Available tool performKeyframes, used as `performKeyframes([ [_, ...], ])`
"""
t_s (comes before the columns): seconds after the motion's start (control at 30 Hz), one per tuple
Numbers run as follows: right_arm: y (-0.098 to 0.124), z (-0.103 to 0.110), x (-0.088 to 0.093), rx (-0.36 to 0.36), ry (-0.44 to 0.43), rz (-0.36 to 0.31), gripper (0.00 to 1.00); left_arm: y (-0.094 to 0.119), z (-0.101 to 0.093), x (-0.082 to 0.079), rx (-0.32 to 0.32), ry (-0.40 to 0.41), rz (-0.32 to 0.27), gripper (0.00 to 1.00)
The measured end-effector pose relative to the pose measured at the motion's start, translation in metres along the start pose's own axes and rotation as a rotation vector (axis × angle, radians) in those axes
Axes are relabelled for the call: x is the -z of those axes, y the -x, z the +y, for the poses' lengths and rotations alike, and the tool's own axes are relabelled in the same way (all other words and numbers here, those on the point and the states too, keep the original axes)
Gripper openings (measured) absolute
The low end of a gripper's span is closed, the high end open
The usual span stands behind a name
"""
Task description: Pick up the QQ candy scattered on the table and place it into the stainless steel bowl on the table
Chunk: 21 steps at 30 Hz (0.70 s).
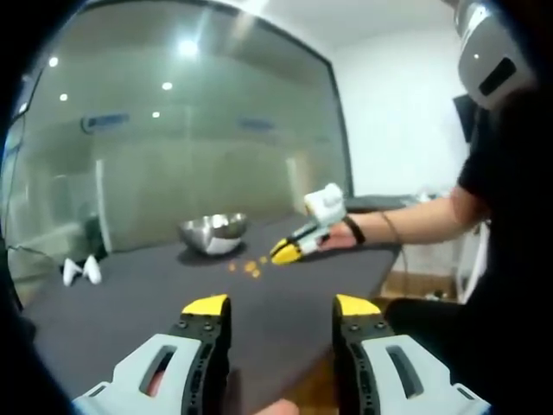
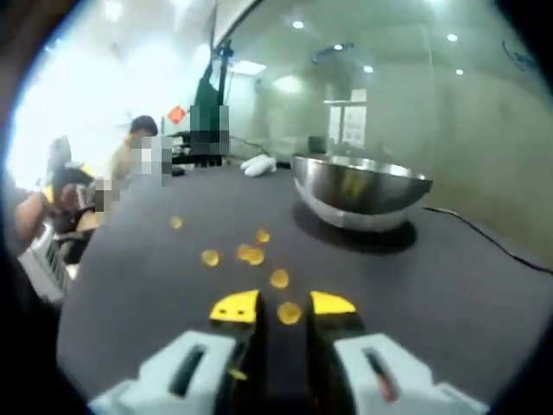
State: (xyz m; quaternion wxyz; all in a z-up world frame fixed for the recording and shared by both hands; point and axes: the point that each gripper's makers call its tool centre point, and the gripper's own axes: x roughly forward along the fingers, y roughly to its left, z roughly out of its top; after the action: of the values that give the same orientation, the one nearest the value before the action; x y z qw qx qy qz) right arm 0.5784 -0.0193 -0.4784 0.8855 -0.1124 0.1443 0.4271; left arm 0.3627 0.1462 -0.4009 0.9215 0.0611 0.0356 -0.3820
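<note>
Several yellow QQ candies (image 2: 251, 254) lie scattered on the dark table (image 2: 484, 303), in front of the stainless steel bowl (image 2: 361, 190). My right gripper (image 2: 283, 306) hovers low over the table with its jaws open. One candy (image 2: 289, 313) lies between the yellow tips, untouched by either. In the left gripper view the bowl (image 1: 213, 232) stands far back, the candies (image 1: 249, 267) to its right, and the right gripper (image 1: 289, 252) reaches in over them. My left gripper (image 1: 282, 305) stands open and empty above the near table edge.
A small white object (image 1: 82, 271) lies at the far left of the table (image 1: 130, 294), seen again behind the bowl (image 2: 257, 164). A thin cable (image 2: 484, 235) runs past the bowl. A glass wall (image 1: 199, 112) backs the table. The person's arm (image 1: 406, 216) stretches in from the right.
</note>
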Motion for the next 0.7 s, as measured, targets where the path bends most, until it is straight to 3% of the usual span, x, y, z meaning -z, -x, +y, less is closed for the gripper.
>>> performKeyframes([
  [0.1, 0.0004, 0.0005, 0.0007, -0.001, 0.008, -0.002, 0.11, -0.0013, -0.001, -0.0013, 0.004, 0.001, -0.004, 0.48],
  [0.7, 0.0027, 0.0011, -0.0036, -0.008, 0.001, -0.011, 0.09, -0.0083, -0.0009, -0.001, -0.005, -0.042, 0.013, 0.48],
])
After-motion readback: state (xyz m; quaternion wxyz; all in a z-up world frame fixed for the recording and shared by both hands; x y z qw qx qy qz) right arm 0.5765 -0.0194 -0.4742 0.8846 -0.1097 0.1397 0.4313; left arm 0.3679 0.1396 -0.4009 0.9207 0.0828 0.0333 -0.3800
